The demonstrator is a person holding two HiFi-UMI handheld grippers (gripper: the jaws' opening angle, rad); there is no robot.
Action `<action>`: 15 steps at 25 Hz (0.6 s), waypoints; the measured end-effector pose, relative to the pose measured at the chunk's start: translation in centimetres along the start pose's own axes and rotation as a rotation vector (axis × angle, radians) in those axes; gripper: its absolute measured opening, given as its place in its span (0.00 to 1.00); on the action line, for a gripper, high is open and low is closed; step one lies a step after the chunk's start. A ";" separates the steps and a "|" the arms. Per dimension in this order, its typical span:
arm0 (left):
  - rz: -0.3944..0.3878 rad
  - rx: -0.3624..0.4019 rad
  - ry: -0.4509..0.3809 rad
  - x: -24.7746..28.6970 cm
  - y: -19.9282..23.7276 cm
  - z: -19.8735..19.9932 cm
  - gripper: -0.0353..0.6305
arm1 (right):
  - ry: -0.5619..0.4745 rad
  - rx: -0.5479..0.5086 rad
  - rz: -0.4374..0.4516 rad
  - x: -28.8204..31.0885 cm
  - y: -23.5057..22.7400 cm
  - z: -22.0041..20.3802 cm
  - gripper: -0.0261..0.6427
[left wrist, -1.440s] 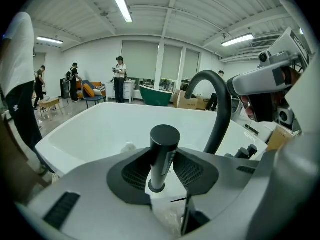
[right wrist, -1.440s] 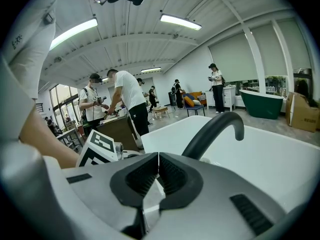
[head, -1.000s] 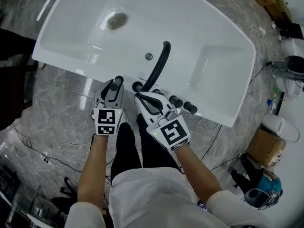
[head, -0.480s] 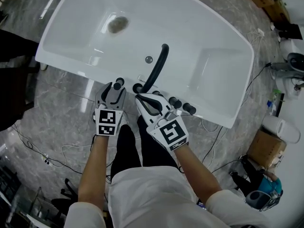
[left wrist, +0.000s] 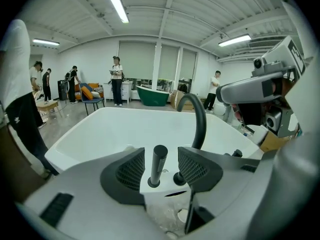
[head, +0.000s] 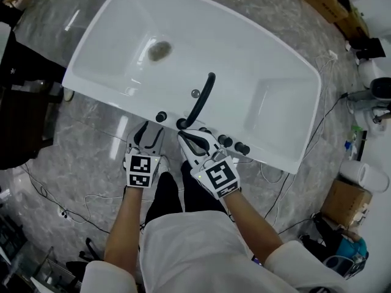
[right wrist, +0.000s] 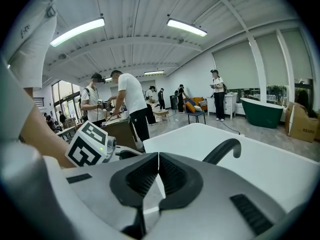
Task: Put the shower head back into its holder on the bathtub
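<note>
The black shower head (head: 161, 116) stands upright in its holder on the near rim of the white bathtub (head: 269, 60). In the left gripper view the shower head (left wrist: 159, 159) rises just beyond the tips, in line with the gap. My left gripper (head: 150, 133) is open, a little back from the rim, and touches nothing. The pads (left wrist: 131, 170) hold nothing between them. My right gripper (head: 185, 137) is shut and empty, beside the base of the curved black spout (head: 202, 99). The right gripper view shows its pads pressed together (right wrist: 158, 176) and the spout (right wrist: 223, 150) ahead.
Black tap knobs (head: 234, 144) sit on the rim right of the spout. The drain (head: 159, 50) lies in the tub's far end. Cables (head: 67, 209) trail over the marble floor. A cardboard box (head: 345, 201) stands at right. People (right wrist: 131, 104) stand in the room behind.
The left gripper has opened, let go of the shower head and drawn back from the rim. The shower head stays upright in its holder. Both grippers have risen a little.
</note>
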State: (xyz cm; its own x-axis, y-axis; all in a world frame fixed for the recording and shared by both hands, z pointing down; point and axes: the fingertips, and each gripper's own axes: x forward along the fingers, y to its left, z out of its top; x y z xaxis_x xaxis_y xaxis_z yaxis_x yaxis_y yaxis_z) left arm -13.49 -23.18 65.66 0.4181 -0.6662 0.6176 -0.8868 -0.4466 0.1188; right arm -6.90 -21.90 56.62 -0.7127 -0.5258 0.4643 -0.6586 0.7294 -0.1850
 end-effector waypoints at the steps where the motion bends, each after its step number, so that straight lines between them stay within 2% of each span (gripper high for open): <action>1: -0.005 -0.005 -0.007 -0.7 -0.1 0.5 0.37 | -0.008 -0.002 -0.003 -0.3 0.1 0.4 0.07; 5: 0.002 -0.009 -0.032 -3.6 -0.6 2.3 0.25 | -0.025 -0.007 -0.014 -1.7 0.5 1.9 0.07; 11: 0.014 0.007 -0.090 -7.8 -1.6 5.7 0.19 | -0.055 -0.023 -0.033 -4.4 0.7 3.9 0.07; 15: 0.042 0.001 -0.132 -10.0 -1.4 7.6 0.10 | -0.075 -0.027 -0.034 -5.6 1.0 5.2 0.07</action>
State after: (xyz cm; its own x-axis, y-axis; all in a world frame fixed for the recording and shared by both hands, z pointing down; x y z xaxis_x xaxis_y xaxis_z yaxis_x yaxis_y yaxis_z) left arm -14.92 -20.43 53.36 0.4029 -0.7572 0.5142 -0.9039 -0.4172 0.0939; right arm -4.83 -20.46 49.36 -0.7070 -0.5811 0.4030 -0.6766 0.7216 -0.1465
